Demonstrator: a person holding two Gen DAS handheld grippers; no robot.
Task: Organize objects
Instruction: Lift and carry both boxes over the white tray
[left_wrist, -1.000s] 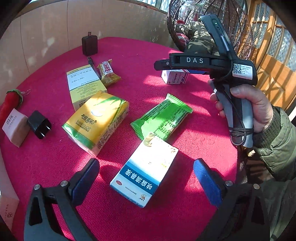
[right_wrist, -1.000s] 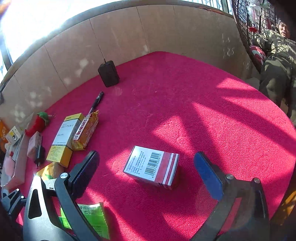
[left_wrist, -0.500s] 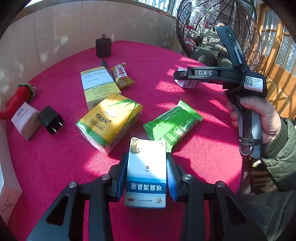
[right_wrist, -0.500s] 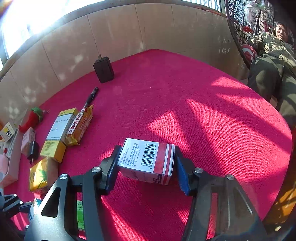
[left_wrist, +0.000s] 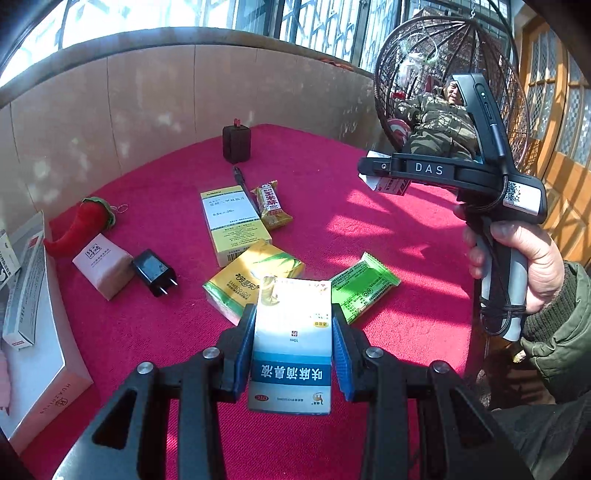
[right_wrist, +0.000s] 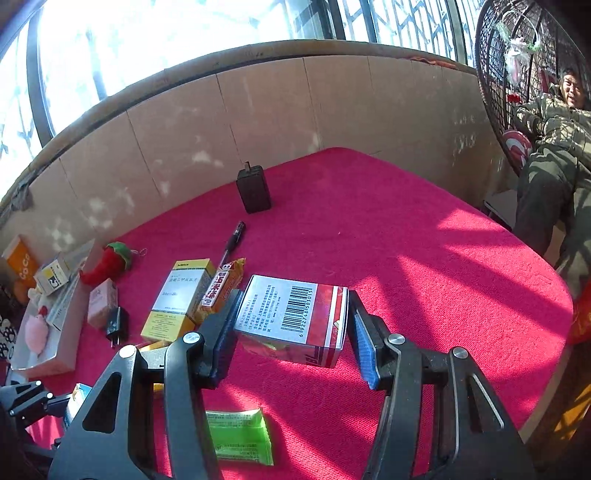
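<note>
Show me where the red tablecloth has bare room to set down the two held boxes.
Most room is the right half of the red tablecloth, between the upright black charger block and the near right edge. The left side is crowded: black pen, yellow-and-white medicine box, orange snack bar, red plush chilli, pink box, black plug.

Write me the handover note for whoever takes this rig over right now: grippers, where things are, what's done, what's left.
Left gripper: shut on the blue-and-white box, held above the red cloth.
Right gripper: shut on the red-and-white barcode box, also clear of the cloth.
Still lying on the cloth: yellow medicine box, yellow tissue pack, green packet, snack bar, pen, pink box, black plug, chilli toy, dark charger block.
Done: both boxes picked up. Left: place them, then sort the rest.
</note>
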